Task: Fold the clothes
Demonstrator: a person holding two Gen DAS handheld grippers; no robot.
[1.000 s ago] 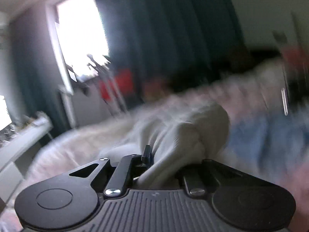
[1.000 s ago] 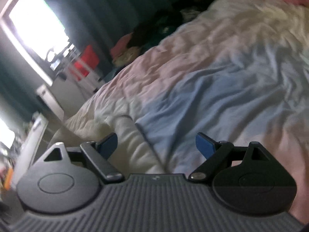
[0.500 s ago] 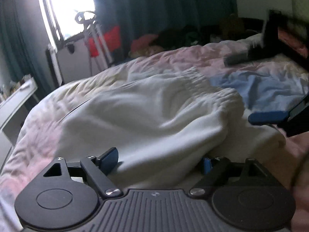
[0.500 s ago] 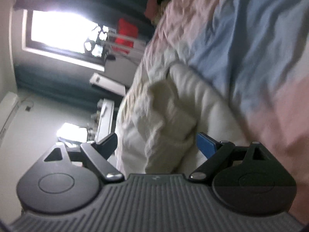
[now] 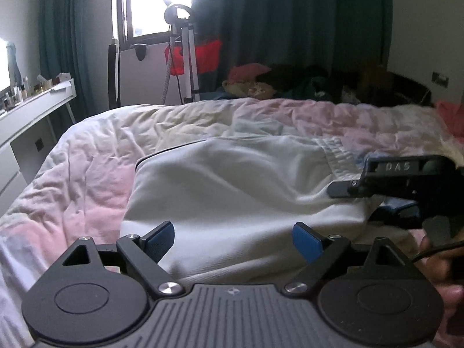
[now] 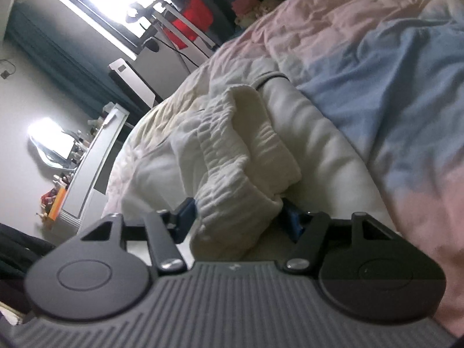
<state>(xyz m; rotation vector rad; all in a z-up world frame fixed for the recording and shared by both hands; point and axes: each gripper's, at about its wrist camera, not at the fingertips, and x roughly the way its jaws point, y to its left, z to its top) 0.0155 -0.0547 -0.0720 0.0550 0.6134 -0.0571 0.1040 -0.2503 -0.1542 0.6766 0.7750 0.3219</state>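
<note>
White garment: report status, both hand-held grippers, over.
Left hand-held gripper open, empty, above the white garment. Right hand-held gripper shut on its ribbed waistband. Garment on the bed; nothing in the way.

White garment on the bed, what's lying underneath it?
The white garment lies on a rumpled pink, cream and blue quilt. Anything directly beneath the garment is covered.

Left gripper jaws apart over white garment (on bed).
</note>
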